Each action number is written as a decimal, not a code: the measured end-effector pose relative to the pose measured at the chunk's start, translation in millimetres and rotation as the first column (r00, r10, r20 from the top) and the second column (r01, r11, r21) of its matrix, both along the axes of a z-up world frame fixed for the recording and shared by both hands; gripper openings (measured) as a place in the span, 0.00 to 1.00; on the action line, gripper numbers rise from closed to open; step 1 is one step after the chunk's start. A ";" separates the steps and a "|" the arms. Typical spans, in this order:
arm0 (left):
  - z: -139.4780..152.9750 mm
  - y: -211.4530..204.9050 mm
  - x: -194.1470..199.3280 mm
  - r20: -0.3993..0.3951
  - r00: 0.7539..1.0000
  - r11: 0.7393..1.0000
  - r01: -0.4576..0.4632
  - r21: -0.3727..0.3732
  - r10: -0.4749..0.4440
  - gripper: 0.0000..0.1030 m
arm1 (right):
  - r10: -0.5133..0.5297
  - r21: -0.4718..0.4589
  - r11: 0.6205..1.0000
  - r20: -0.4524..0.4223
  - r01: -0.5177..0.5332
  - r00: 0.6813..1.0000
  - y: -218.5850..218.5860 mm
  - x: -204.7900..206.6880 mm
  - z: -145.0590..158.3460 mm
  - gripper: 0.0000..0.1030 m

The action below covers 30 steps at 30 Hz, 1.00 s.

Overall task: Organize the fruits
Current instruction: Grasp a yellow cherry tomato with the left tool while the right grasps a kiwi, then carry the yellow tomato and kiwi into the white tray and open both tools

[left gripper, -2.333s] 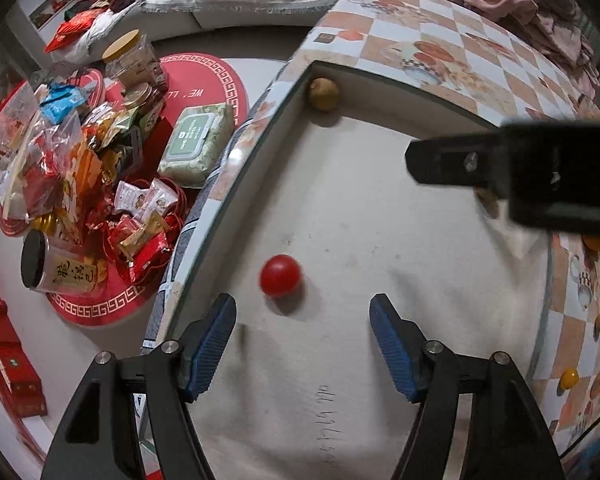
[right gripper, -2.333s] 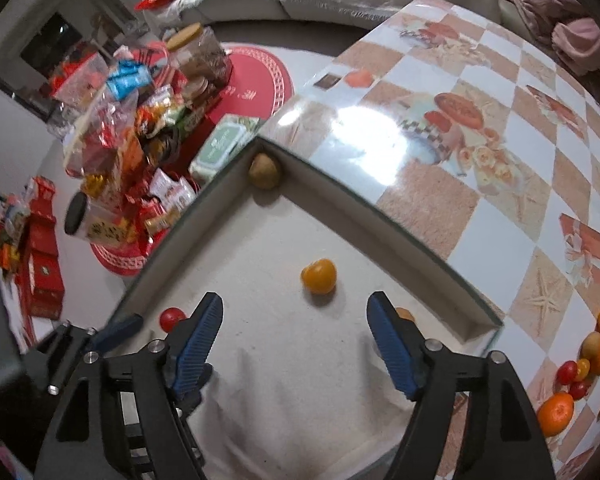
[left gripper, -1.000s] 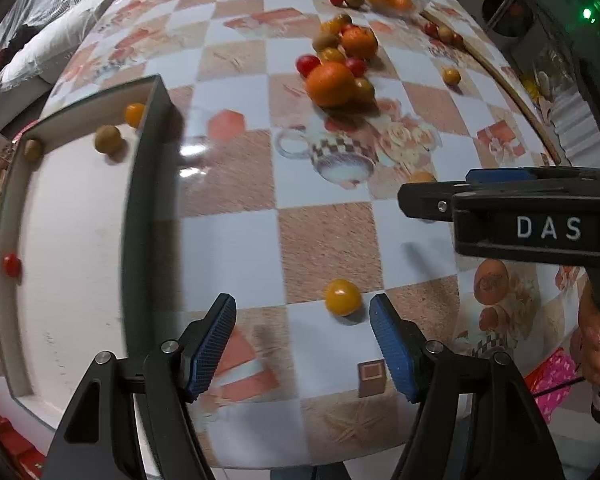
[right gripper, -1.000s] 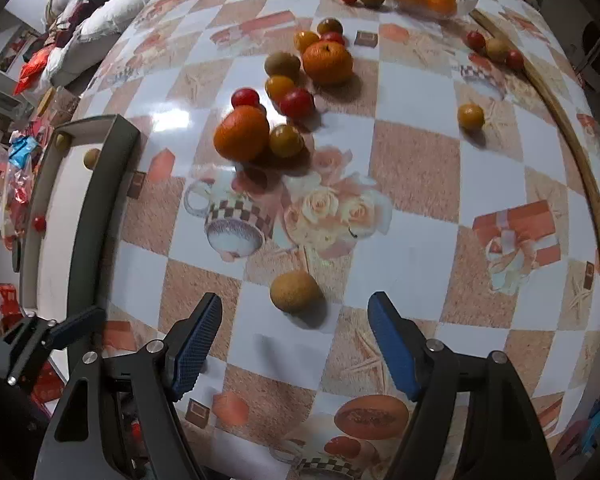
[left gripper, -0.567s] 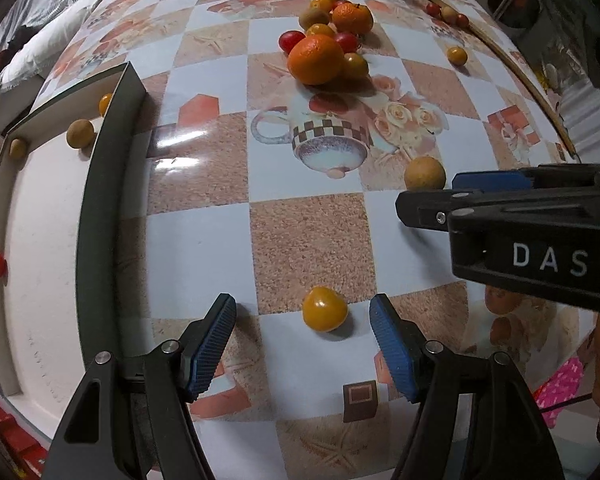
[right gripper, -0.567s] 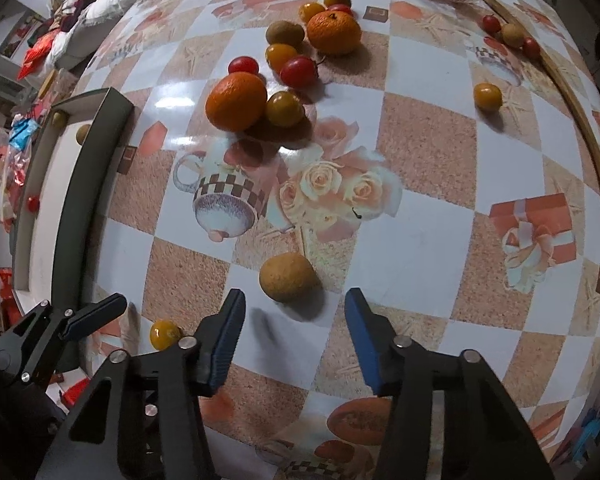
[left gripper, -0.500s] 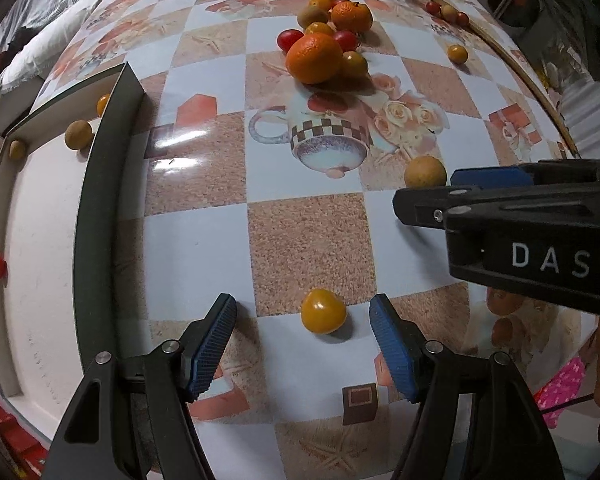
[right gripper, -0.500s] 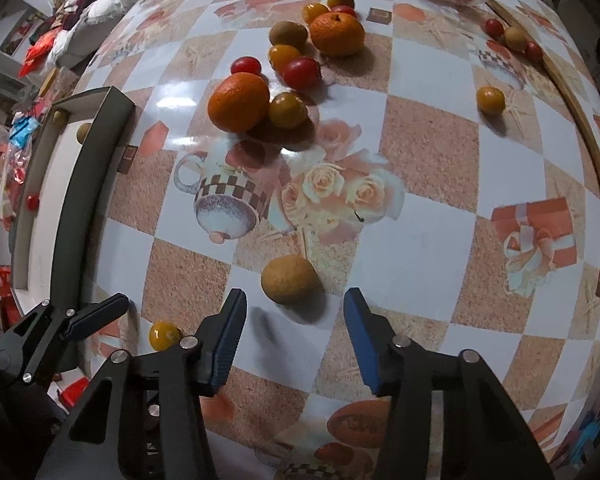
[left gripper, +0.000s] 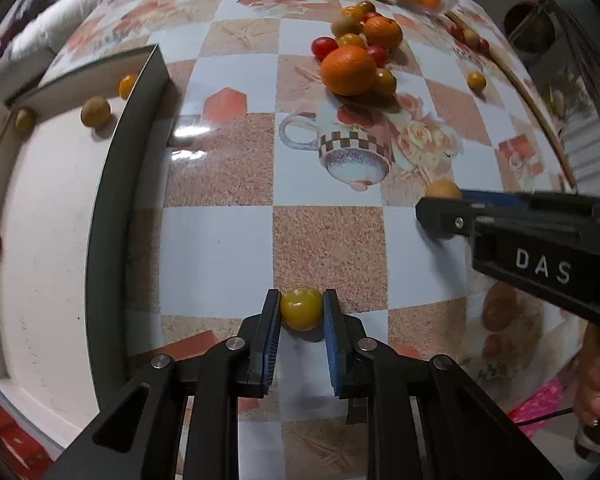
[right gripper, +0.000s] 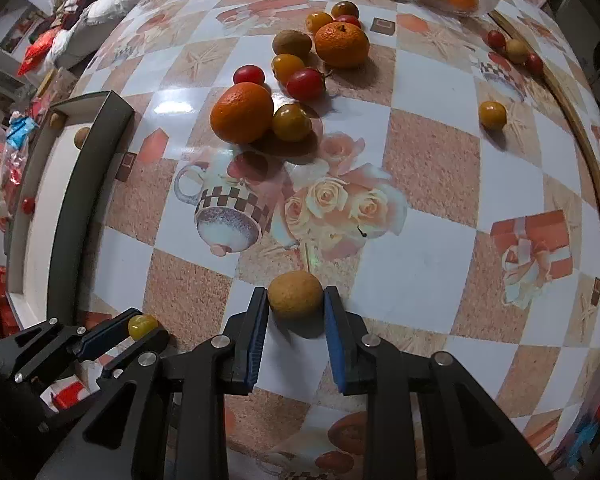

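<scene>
**Two small fruits taken at once**

Checked glossy tablecloth [right gripper: 440, 168] lies under all the fruit. Our left gripper [left gripper: 301, 312] is clenched on a yellow tomato [left gripper: 301, 307], near the tray [left gripper: 108, 208]. Our right gripper [right gripper: 296, 306] is closing on a brown fruit [right gripper: 295, 295]. Both seem light, round and slippery; we hold them across the middle, gently, because the tomato may bruise.
</scene>
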<state>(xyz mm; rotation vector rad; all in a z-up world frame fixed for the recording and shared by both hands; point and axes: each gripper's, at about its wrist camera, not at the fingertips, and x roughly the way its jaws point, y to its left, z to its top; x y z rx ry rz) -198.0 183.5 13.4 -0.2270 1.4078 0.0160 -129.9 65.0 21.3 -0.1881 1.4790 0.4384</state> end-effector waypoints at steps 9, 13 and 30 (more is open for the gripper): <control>13.2 15.3 6.0 0.011 1.000 0.998 -0.025 -0.055 0.025 0.21 | -0.032 0.035 0.999 -0.007 0.032 0.999 -11.6 1.2 10.3 0.29; 20.8 24.8 11.6 0.026 0.999 0.998 -0.031 -0.054 0.033 0.21 | -0.032 0.043 0.999 -0.001 0.032 0.999 -5.3 5.2 14.9 0.29; 57.6 87.9 5.1 0.114 0.985 0.991 -0.129 -0.036 0.132 0.21 | 0.035 0.050 0.998 0.023 -0.036 0.999 36.5 13.0 27.9 0.29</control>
